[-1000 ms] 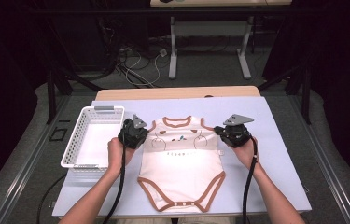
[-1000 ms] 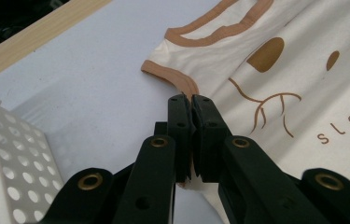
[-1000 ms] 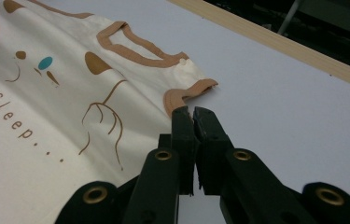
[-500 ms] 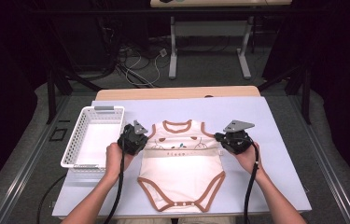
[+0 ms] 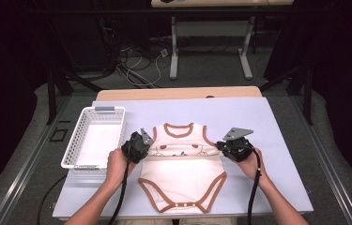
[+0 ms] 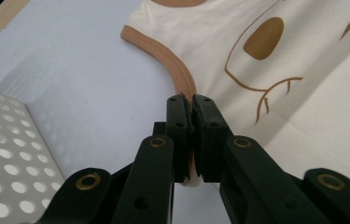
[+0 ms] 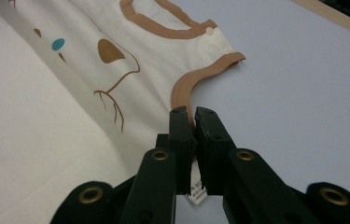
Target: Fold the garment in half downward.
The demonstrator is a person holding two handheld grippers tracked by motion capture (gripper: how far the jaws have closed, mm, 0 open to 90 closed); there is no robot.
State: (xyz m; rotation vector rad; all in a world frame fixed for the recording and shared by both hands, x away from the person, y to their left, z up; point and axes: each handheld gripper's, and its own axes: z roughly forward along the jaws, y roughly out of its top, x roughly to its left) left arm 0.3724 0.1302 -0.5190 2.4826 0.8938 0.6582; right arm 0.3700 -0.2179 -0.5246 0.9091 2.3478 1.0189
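**Two grippers pinch a baby bodysuit at its sides**

The left gripper [image 6: 192, 100] is clamped on the brown-trimmed edge of the bodysuit [image 5: 183, 164] just below its armhole, jaws pressed together with fabric between them. The right gripper [image 7: 193, 112] is closed the same way on the opposite side seam, a small white label poking out beneath its jaws. The cream bodysuit lies flat near the front middle of the pale blue table cover [image 5: 239, 117], its upper part folded down over the body. Bare cover stretches behind the garment and to its right; its snap end lies close to the table's near edge. A white perforated basket [image 5: 95, 136] sits just left of the left gripper. The printed design is partly cut off in both gripper views.
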